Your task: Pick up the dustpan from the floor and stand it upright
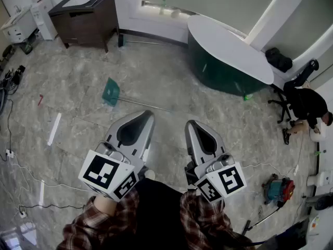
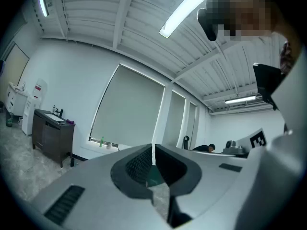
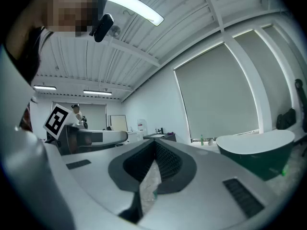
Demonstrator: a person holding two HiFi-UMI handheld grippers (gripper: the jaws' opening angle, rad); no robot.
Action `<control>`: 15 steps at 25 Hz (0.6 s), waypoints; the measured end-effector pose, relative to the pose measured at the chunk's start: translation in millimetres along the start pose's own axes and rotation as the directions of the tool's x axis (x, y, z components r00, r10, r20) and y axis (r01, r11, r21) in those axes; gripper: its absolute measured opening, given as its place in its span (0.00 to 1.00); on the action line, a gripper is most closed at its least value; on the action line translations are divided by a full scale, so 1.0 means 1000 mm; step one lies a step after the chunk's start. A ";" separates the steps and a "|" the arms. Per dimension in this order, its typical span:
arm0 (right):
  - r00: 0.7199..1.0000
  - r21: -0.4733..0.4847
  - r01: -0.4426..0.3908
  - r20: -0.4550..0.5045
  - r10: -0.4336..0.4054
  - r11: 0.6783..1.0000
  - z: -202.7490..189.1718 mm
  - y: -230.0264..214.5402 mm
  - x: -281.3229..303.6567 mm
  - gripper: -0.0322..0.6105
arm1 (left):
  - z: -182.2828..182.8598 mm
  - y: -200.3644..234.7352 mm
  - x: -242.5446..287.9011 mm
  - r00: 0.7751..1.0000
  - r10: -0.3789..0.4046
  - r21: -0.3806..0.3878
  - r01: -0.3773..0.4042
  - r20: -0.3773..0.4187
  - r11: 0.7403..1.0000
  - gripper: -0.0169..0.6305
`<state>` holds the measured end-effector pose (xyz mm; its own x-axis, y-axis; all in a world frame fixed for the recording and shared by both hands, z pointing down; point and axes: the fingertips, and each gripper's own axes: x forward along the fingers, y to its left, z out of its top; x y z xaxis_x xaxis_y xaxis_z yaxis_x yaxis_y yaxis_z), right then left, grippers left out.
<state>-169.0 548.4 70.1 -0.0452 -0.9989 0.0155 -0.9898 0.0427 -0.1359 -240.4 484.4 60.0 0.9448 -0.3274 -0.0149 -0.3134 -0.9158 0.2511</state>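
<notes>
A: left tongs [image 1: 146, 114] and right tongs [image 1: 193, 124] are closed and empty. The dustpan [image 1: 111, 91] lies flat on the floor [image 1: 78, 113], ahead of the left tongs.
B: It's probably light, stiff plastic. The thin handle [image 1: 148, 105] may slip, so grip it near the pan end.

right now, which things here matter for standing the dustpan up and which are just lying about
For the job:
dustpan, lying flat
left gripper and right gripper, jaws shut, empty

Lying about:
white strip
red scrap
red machine
</notes>
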 end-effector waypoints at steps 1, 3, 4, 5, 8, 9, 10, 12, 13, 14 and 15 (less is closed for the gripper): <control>1.000 0.003 0.001 0.000 -0.001 1.000 -0.001 -0.003 0.001 0.07 | -0.002 0.001 0.002 1.000 0.000 0.000 0.000 -0.004 1.000 0.07; 1.000 0.008 0.002 -0.001 -0.002 1.000 -0.004 -0.007 0.004 0.07 | -0.004 0.004 0.007 1.000 0.001 -0.001 -0.001 -0.009 1.000 0.07; 1.000 0.010 0.001 -0.002 -0.001 1.000 -0.004 -0.009 0.006 0.07 | -0.005 0.006 0.009 1.000 0.002 -0.002 -0.002 -0.010 1.000 0.07; 1.000 0.011 -0.001 -0.004 0.001 1.000 -0.005 -0.011 0.009 0.07 | -0.005 0.008 0.011 1.000 0.004 -0.002 -0.004 -0.010 1.000 0.07; 1.000 0.012 -0.009 -0.008 0.009 1.000 -0.006 -0.016 0.022 0.07 | -0.004 0.020 0.018 1.000 0.014 -0.003 -0.014 -0.009 1.000 0.07; 1.000 0.013 -0.010 -0.009 0.010 1.000 -0.007 -0.018 0.029 0.07 | -0.003 0.026 0.021 1.000 0.017 -0.005 -0.017 -0.009 1.000 0.07; 1.000 0.013 -0.010 -0.011 0.010 1.000 -0.008 -0.020 0.036 0.07 | -0.003 0.033 0.025 1.000 0.019 -0.006 -0.019 -0.009 1.000 0.07; 1.000 0.013 -0.008 -0.015 0.008 1.000 -0.011 -0.024 0.054 0.07 | -0.004 0.050 0.034 1.000 0.020 -0.008 -0.020 -0.011 1.000 0.07; 1.000 0.013 -0.007 -0.018 0.007 1.000 -0.013 -0.027 0.065 0.07 | -0.004 0.060 0.040 1.000 0.019 -0.011 -0.019 -0.013 1.000 0.07; 1.000 0.013 -0.005 -0.020 0.006 1.000 -0.014 -0.030 0.076 0.07 | -0.003 0.071 0.047 1.000 0.018 -0.014 -0.018 -0.014 1.000 0.07; 1.000 0.012 -0.004 -0.022 0.004 1.000 -0.014 -0.033 0.088 0.07 | -0.001 0.082 0.054 1.000 0.016 -0.017 -0.016 -0.014 1.000 0.07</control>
<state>-142.3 459.2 89.3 -0.0524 -0.9980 0.0364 -0.9879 0.0464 -0.1480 -214.6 392.3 80.9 0.9409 -0.3386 0.0028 -0.3270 -0.9064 0.2673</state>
